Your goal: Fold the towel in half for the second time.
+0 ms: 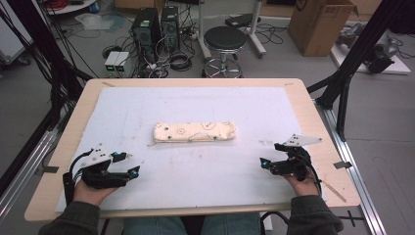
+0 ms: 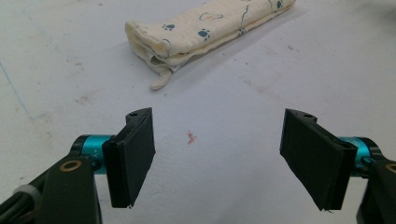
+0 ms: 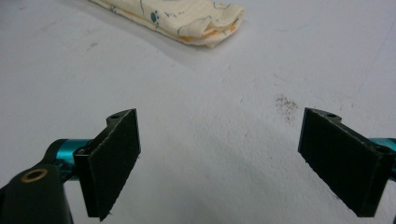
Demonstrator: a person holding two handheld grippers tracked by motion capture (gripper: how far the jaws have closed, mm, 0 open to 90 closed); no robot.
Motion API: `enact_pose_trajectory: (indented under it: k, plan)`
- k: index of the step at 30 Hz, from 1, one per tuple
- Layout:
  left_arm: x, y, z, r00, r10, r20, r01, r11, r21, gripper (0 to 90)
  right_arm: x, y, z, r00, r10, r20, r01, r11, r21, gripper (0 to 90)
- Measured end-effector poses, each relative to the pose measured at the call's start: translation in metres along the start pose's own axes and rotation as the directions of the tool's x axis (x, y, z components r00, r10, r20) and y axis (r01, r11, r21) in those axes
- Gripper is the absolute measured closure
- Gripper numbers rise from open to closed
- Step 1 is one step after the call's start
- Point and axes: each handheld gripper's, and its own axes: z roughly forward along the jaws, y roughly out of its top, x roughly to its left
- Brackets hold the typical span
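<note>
A cream cloth printed with paw marks is folded into a long, narrow bundle. It lies flat at the middle of the white-covered table, lengthwise left to right.

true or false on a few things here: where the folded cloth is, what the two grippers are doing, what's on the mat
1. The folded cloth lies near the middle of the white mat. True.
2. The left gripper is shut on the cloth. False: its fingers stand wide apart with nothing between them, and the cloth lies farther up the mat.
3. The right gripper is open and holds nothing. True.
4. The cloth is plain dark blue. False: it is cream with small printed shapes, some like paw prints.
5. Both grippers sit on the near side of the cloth, one toward each end. True.
6. The cloth is spread out flat in a single layer. False: it is folded into a long, narrow bundle of several layers.
</note>
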Motion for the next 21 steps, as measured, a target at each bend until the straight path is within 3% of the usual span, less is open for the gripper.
enact_pose_trajectory:
  k: [9, 21]
  plan:
    - [-0.002, -0.011, -0.010, 0.9996, -0.010, -0.027, 0.009, 0.9999, -0.005, 26.3, 0.005, -0.009, -0.007, 0.9999, 0.006, 0.009, -0.006, 1.000, -0.005, 12.2]
    - [-0.003, -0.013, -0.010, 0.9992, -0.002, -0.040, 0.002, 1.0000, -0.008, 26.3, 0.011, -0.011, -0.004, 0.9999, -0.010, -0.008, 0.010, 1.000, 0.009, 12.2]
